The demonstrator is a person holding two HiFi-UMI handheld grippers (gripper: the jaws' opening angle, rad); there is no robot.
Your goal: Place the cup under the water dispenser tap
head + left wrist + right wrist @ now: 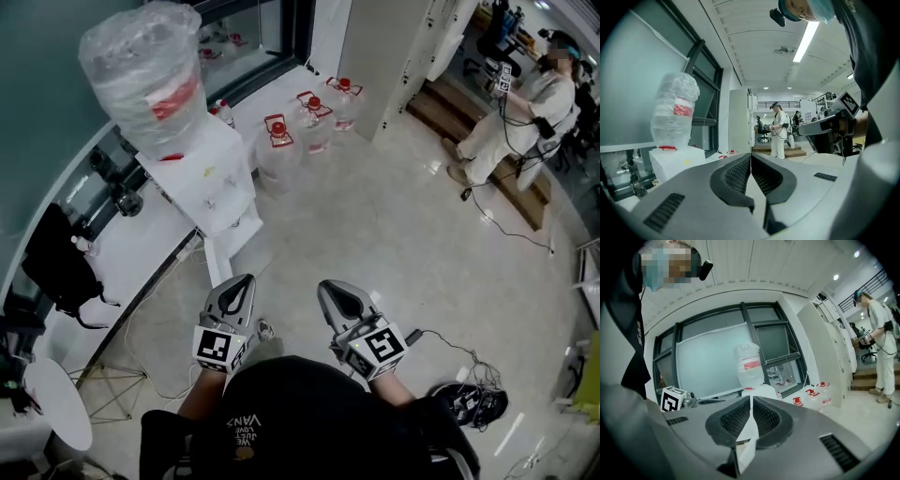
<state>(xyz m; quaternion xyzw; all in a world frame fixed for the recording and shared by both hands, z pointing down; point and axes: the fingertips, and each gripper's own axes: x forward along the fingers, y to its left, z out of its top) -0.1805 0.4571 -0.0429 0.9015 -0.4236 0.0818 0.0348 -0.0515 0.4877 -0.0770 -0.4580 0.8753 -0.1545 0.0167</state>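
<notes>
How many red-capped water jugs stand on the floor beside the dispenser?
3, in a row: the nearest jug beside the dispenser, the middle jug, the far jug. Others may be hidden behind the dispenser.

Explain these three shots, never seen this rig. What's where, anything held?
No robot: a person holds a handheld claw in each hand. The head view looks down from their head onto the left claw and the right claw. The other two views ride on the claws, looking along the jaws. Both claws are shut and hold nothing. Ahead stands a white water dispenser topped by a plastic-wrapped bottle; red-capped spare jugs stand on the floor beside it. Another person stands further off. No cup shows in any view.
</notes>
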